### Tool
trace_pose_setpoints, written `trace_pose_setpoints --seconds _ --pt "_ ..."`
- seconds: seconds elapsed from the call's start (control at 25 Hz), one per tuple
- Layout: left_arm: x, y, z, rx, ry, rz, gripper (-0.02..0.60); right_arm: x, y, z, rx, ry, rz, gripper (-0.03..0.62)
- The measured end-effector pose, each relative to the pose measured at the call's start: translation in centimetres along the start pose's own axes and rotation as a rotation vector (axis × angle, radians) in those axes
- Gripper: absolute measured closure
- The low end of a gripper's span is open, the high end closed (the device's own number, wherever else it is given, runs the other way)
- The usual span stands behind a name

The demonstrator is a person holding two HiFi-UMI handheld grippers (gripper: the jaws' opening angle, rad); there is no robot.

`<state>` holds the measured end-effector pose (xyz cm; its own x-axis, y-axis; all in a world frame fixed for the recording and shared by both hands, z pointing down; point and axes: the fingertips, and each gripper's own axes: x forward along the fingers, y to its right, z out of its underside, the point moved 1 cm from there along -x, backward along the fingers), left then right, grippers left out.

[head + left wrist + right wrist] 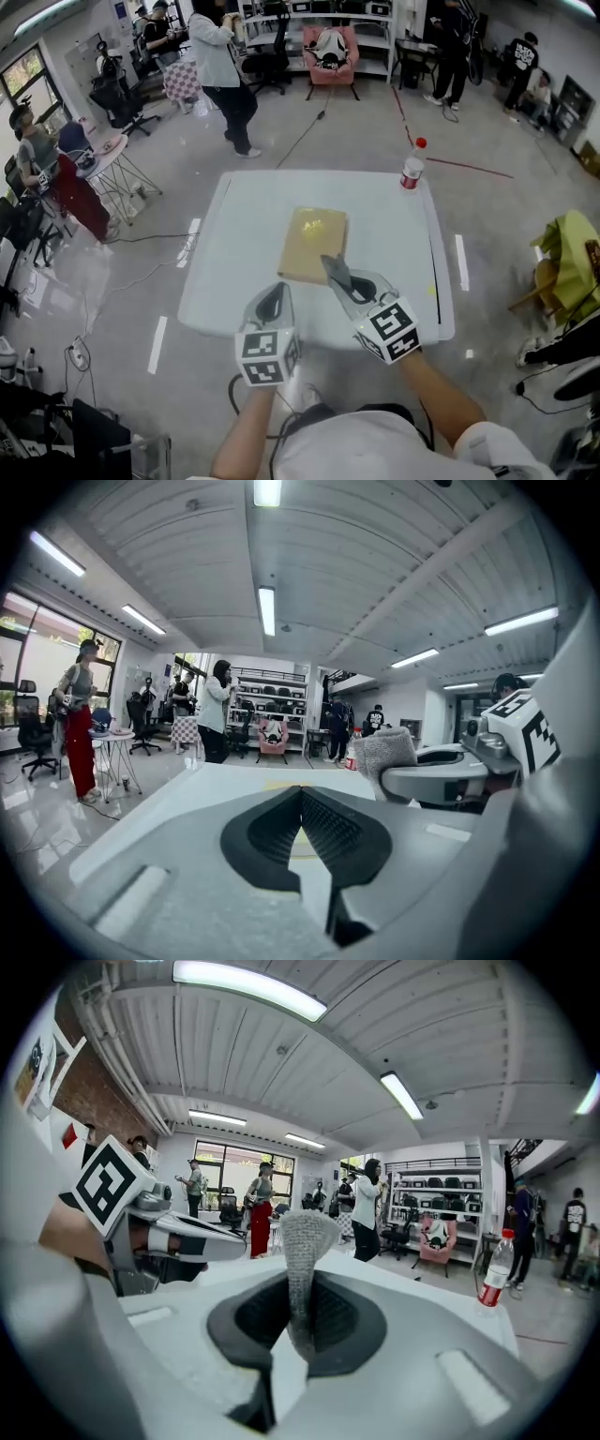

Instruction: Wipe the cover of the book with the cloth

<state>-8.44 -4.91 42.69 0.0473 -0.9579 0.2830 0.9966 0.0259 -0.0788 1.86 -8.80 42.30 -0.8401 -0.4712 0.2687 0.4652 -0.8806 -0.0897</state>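
Note:
A tan book (314, 242) lies flat in the middle of the white table (394, 234). My right gripper (349, 283) is shut on a grey cloth (335, 269), which sticks up from the jaws over the book's near right corner. In the right gripper view the cloth (302, 1241) stands upright, pinched between the pads of the right gripper (298, 1288). My left gripper (274, 292) hovers at the table's front edge, just short of the book's near left corner. In its own view the left gripper (300, 794) has its jaws shut with nothing between them, and the cloth (384, 752) shows to the right.
A plastic bottle with a red cap (412, 166) stands at the table's far right corner. A yellow-draped chair (567, 248) is off to the right. On the left are a small round table (108, 150) and several people; cables run across the floor.

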Motion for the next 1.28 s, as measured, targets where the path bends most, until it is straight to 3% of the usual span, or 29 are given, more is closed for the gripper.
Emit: trace_pose_setpoints --seconds 0.36,0.68,1.28 --pt "3.5 -3.1 -1.1 0.060 0.005 0.102 0.575 4.3 2.3 -0.5 -0.019 -0.038 0.102 0.568" --pt "7.8 -2.8 -0.7 0.067 -0.031 0.169 0.575 6.7 6.9 -0.1 -0.042 -0.092 0.153 0.568" --pt "16.9 -3.9 -0.5 0.063 -0.078 0.166 0.575 14.8 16.5 4.6 -0.117 -0.247 0.130 0.568"
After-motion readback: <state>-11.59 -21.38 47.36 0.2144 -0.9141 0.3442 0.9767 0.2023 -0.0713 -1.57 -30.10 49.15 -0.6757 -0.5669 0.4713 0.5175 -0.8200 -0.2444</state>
